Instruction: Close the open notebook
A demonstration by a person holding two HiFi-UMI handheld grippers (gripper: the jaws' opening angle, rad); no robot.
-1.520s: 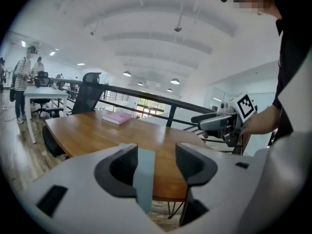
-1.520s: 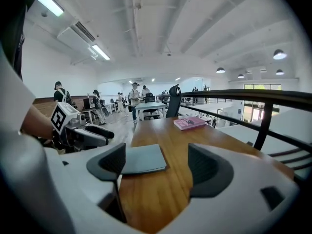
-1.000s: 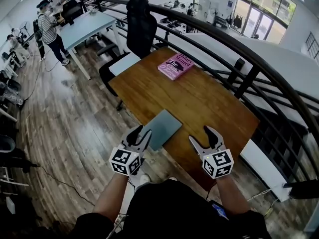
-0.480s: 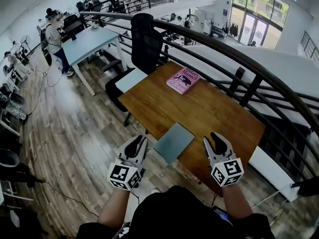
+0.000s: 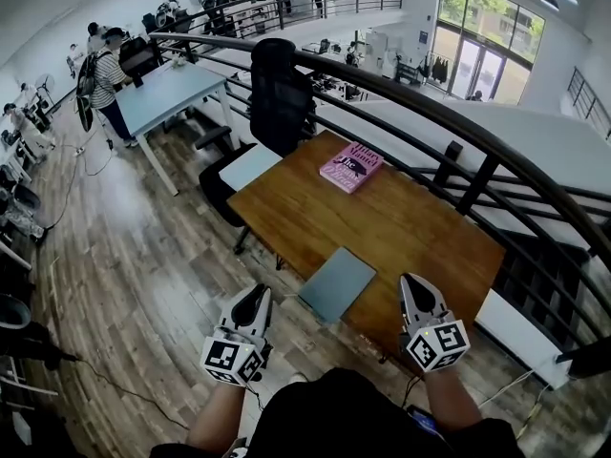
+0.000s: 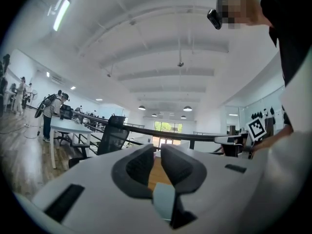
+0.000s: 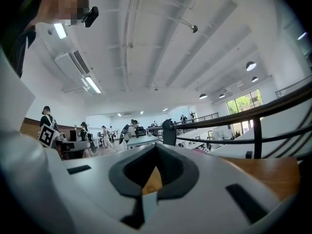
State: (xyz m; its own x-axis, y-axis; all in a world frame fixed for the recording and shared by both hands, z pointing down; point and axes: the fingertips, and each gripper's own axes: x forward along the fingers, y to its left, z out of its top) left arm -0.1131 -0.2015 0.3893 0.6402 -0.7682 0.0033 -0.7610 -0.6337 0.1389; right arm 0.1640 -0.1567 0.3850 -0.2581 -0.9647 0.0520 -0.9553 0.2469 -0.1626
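Grey notebook (image 5: 336,284) lies closed at the near edge of the wooden table (image 5: 410,219). The black lettering on the pink book (image 5: 350,167) at the far edge is too small for me to read. My left gripper (image 5: 256,296) has just been closing to a narrow, empty gap. My right gripper (image 5: 412,284) has its jaws together, also empty. Both have drawn back from the table since a second ago.

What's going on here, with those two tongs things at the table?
A person holds tongs in each hand at the near edge of a wooden table. The grey notebook lies closed there, touched by neither. The left tongs have just been closing to a narrow slit, the right tongs have just closed fully; both are empty. A pink book lies at the far side.
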